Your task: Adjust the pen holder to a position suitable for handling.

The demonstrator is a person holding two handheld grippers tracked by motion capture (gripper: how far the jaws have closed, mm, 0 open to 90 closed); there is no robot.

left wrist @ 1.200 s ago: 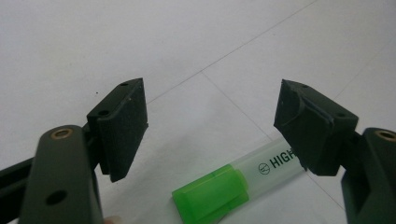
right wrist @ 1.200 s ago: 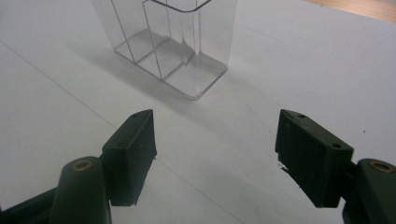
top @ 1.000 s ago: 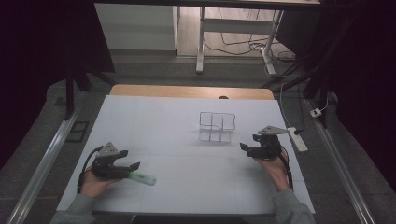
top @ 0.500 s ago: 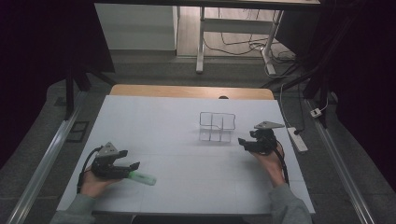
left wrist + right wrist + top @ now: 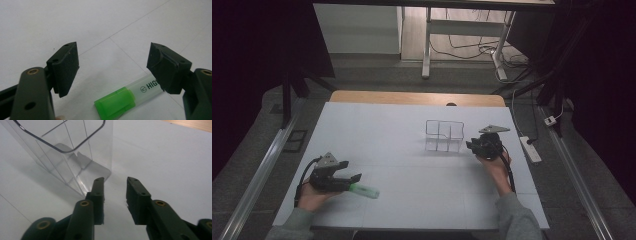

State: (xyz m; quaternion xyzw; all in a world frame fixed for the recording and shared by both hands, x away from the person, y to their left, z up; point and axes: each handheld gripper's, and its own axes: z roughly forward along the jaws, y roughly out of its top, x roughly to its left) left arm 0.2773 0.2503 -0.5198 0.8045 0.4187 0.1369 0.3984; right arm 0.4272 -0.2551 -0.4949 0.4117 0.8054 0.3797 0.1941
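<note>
The green highlighter [image 5: 127,96] lies flat on the table [image 5: 402,125], just ahead of the left gripper [image 5: 113,68], low between its two jaws, which stand wide apart and grasp nothing. Its long axis runs across the gap, green cap toward the left jaw, clear barrel under the right jaw. The right gripper [image 5: 115,191] has just been closing, nothing between its jaws; the clear divided organizer [image 5: 67,147] stands just beside its left jaw.
</note>
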